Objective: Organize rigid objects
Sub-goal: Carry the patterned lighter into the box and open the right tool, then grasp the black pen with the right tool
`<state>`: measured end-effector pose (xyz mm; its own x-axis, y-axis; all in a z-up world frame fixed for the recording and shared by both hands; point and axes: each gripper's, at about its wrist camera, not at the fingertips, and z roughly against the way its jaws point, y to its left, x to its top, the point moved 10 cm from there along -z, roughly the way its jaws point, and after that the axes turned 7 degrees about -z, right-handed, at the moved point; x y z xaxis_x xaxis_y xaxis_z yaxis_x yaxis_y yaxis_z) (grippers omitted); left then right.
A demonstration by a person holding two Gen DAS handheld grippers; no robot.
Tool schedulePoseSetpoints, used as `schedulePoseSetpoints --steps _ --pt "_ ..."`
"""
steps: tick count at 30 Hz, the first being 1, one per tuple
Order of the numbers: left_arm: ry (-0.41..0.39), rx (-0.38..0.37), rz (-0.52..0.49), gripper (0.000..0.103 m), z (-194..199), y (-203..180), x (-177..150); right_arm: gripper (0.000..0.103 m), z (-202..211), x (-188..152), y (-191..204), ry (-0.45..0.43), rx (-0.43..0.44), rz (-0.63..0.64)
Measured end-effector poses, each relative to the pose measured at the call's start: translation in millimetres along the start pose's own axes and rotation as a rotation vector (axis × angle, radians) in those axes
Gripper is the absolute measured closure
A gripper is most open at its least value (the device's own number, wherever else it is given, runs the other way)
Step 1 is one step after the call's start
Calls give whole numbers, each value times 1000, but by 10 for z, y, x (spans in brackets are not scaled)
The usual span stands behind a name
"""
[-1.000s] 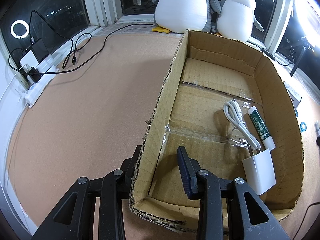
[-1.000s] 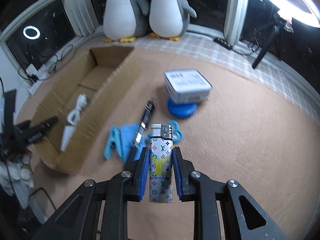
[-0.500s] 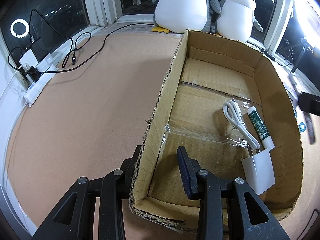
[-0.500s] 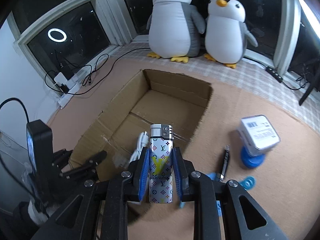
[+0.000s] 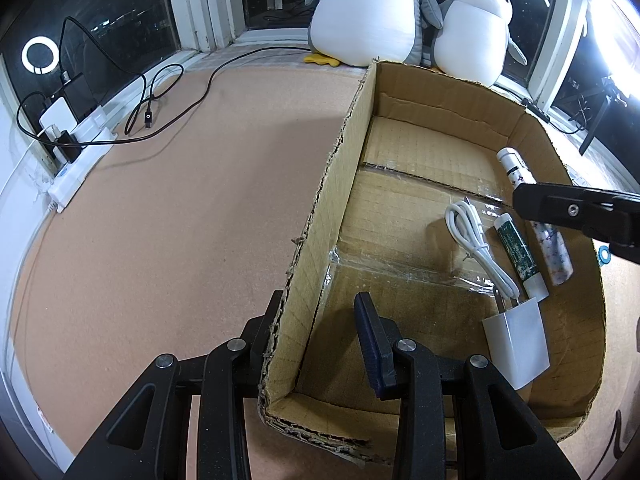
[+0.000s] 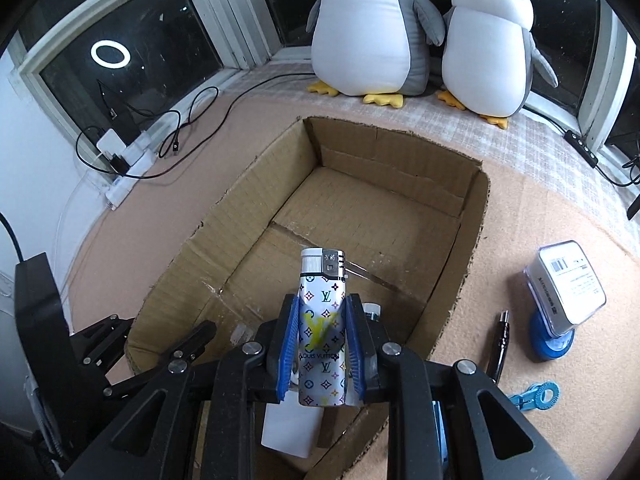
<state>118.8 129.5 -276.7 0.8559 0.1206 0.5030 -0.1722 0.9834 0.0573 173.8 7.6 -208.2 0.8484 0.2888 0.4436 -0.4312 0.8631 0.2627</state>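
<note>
lighter (image 6: 322, 325) clamped between right jaws

The left tongs (image 5: 320, 332) point steeply down, jaws clamped astride a cardboard wall. The right tongs (image 6: 322, 334) tilt down too, blue pads (image 6: 289, 344) pinching a lighter (image 6: 322, 320) upright.

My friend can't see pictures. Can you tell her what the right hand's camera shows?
The right gripper is shut on a white lighter with colourful symbols, above an open cardboard box on a tan floor. Two plush penguins sit behind the box by dark windows. A black pen and a small clear case lie right of it.
</note>
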Motion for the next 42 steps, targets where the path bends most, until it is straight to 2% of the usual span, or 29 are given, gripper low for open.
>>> schedulePoseSetpoints --steps 4,8,15,22,29,34,38,42 --pt "0 0 0 66 2 -8 -1 81 -8 7 4 -9 -13 7" --pt "-1 0 -1 66 3 0 -4 66 -1 23 16 -12 -5 2" --pt "0 0 0 66 4 1 -5 66 31 13 -7 -14 -4 -2" --pt "0 -1 -1 66 2 3 -4 66 242 10 -131 -47 5 -29" --pt "-1 0 0 66 2 1 -4 60 543 -61 -508 -84 -20 -82" --pt "-1 0 0 66 2 4 -4 57 724 -156 -954 -102 -51 -189" --pt "-1 0 -1 66 1 5 -3 57 777 -287 -1213 -92 -71 -245" --pt "-1 0 0 66 3 1 -4 57 734 -423 -1308 -68 -84 -260"
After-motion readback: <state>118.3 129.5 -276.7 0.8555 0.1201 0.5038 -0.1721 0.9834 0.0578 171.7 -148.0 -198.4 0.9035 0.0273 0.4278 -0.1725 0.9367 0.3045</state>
